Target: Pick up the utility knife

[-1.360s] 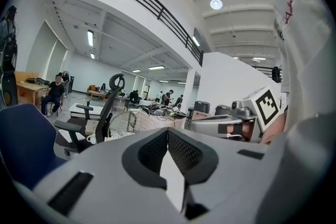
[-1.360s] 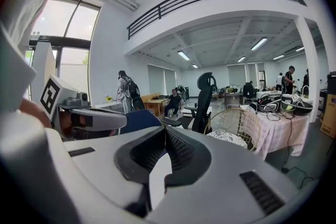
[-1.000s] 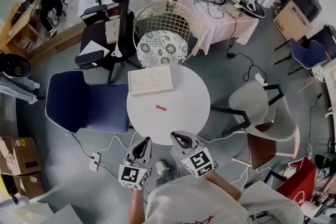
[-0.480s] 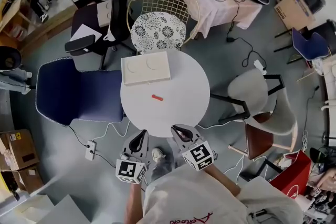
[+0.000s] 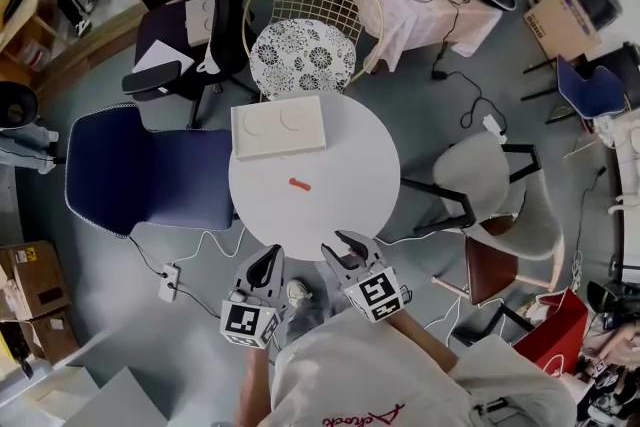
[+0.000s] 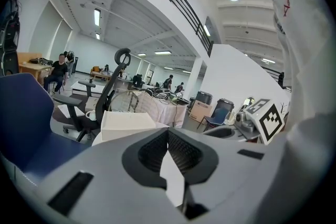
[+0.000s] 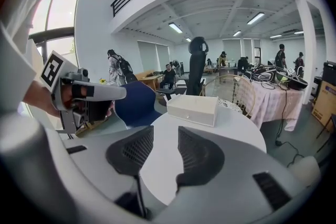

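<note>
The round white counter (image 5: 345, 170) fills the middle of your head view, with a blue chair (image 5: 140, 170) at its left. A flat cream box (image 5: 278, 127) sits on the far half of the counter, seen again in the right gripper view (image 7: 192, 108) beyond the bare top (image 7: 236, 126).

Your left tongs (image 5: 268, 260) hang just off the counter's near rim. Their two pads are pressed together with nothing between them (image 6: 168, 136). Your right tongs (image 5: 340, 245) are at the near rim, just beside the left pair. Their pads have just been opening and now stand spread (image 7: 164, 139), with only bare counter showing in the gap.

The utility knife (image 5: 299, 184) lies near the counter's centre, on the near side of the box. It is well apart from both tongs, ahead of them and between their lines. It is a small red bar lying flat, its long axis running left to right across your head view, the right end slightly nearer you. It is too small to tell which end carries the blade.
</note>
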A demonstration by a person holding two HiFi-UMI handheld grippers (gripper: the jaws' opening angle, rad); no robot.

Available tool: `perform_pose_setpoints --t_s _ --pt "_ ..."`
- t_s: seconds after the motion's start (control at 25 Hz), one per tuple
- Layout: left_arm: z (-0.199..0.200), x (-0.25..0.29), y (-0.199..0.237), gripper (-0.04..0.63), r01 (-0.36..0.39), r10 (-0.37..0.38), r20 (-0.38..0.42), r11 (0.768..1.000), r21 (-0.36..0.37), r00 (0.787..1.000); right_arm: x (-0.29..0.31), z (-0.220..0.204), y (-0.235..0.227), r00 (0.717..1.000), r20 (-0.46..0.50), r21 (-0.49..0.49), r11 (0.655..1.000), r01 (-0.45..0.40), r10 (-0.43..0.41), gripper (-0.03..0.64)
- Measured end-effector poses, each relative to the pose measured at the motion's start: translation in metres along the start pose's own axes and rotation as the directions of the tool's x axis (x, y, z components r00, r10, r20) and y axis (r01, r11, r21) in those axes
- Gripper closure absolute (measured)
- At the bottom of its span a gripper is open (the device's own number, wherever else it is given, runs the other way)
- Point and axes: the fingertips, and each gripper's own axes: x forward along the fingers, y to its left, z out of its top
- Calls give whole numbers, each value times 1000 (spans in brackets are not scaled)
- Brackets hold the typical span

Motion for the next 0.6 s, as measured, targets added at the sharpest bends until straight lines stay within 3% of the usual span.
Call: perform_pose_setpoints --t_s 0.32,0.6 --pt "-4 -5 -4 583 -9 9 0 1000 -20 1000 59 -28 -15 994 -107 -110 993 -39 27 463" --pt "-11 -14 -1 583 -36 36 -10 999 -39 999 118 -62 -38 955 -294 -296 948 -114 23 463"
